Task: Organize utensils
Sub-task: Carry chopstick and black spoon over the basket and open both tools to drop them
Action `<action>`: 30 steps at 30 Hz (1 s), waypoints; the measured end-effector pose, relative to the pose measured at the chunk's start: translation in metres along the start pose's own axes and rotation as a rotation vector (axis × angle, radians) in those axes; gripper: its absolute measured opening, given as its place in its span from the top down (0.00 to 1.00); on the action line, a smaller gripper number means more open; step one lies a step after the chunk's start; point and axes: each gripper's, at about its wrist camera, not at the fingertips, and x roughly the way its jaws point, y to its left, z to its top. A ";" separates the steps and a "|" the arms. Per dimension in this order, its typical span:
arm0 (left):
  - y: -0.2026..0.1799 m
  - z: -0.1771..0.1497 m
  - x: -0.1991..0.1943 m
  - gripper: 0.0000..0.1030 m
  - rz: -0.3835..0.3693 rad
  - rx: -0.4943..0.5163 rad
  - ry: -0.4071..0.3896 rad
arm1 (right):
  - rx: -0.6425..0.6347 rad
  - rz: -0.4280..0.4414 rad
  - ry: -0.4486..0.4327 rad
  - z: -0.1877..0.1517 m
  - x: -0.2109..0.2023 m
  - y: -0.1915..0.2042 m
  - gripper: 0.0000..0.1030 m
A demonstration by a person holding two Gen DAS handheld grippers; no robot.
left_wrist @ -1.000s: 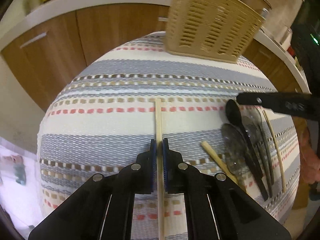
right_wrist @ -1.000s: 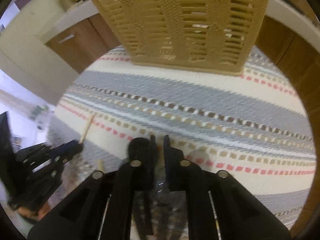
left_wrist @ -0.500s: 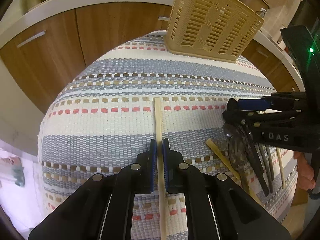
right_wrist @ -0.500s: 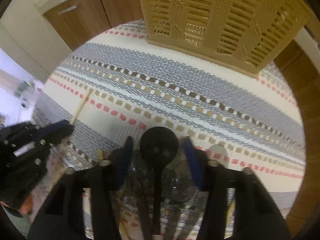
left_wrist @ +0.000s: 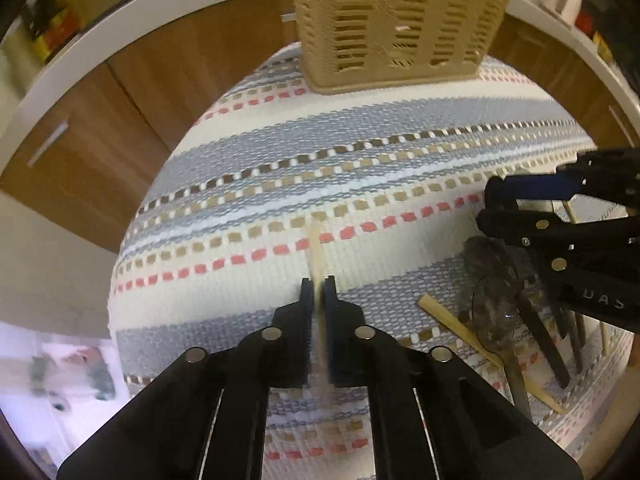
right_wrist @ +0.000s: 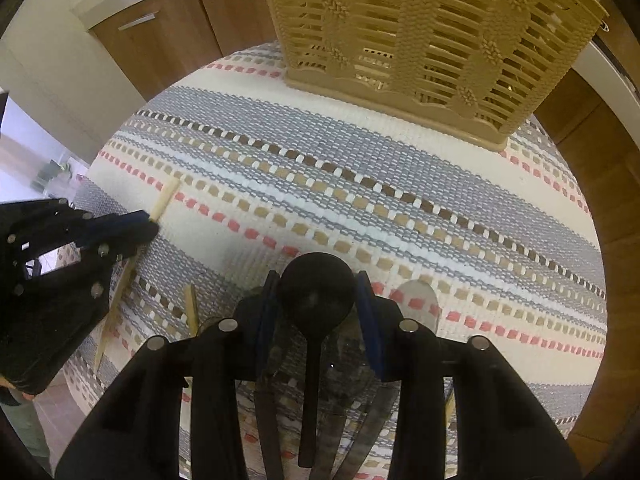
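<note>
My left gripper [left_wrist: 318, 282] is shut on a wooden chopstick [left_wrist: 316, 250] that points toward the far tan slotted basket [left_wrist: 396, 20]; the right wrist view shows that chopstick [right_wrist: 163, 200] and gripper [right_wrist: 142, 220] too. My right gripper [right_wrist: 318, 280] is open, its jaws on either side of a black spoon [right_wrist: 316, 292] lying on a pile of clear and dark plastic utensils. The left wrist view shows the right gripper [left_wrist: 488, 208] over that pile [left_wrist: 496, 304], beside a second chopstick [left_wrist: 460, 328]. The basket [right_wrist: 432, 40] stands at the far end of the striped cloth [right_wrist: 360, 208].
Wooden cabinet fronts [left_wrist: 132, 104] under a white counter edge curve behind the cloth-covered table [left_wrist: 360, 152]. A clear spoon bowl [right_wrist: 418, 300] lies right of the black spoon. Another chopstick end [right_wrist: 192, 308] lies left of my right gripper.
My right gripper opened and came down around the black spoon on the pile. My left gripper, still shut on the chopstick, swung toward the basket, and the chopstick's free end looks shorter.
</note>
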 end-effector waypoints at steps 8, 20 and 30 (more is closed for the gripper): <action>0.009 0.001 -0.042 0.97 -0.117 -0.106 -0.207 | 0.001 0.075 -0.118 -0.012 -0.042 -0.010 0.67; 0.017 0.011 -0.164 0.97 -0.164 -0.246 -0.742 | 0.073 0.158 -0.472 -0.018 -0.147 -0.034 0.67; 0.014 0.069 -0.223 0.97 -0.137 -0.251 -1.047 | 0.159 0.070 -0.714 0.035 -0.207 -0.068 0.67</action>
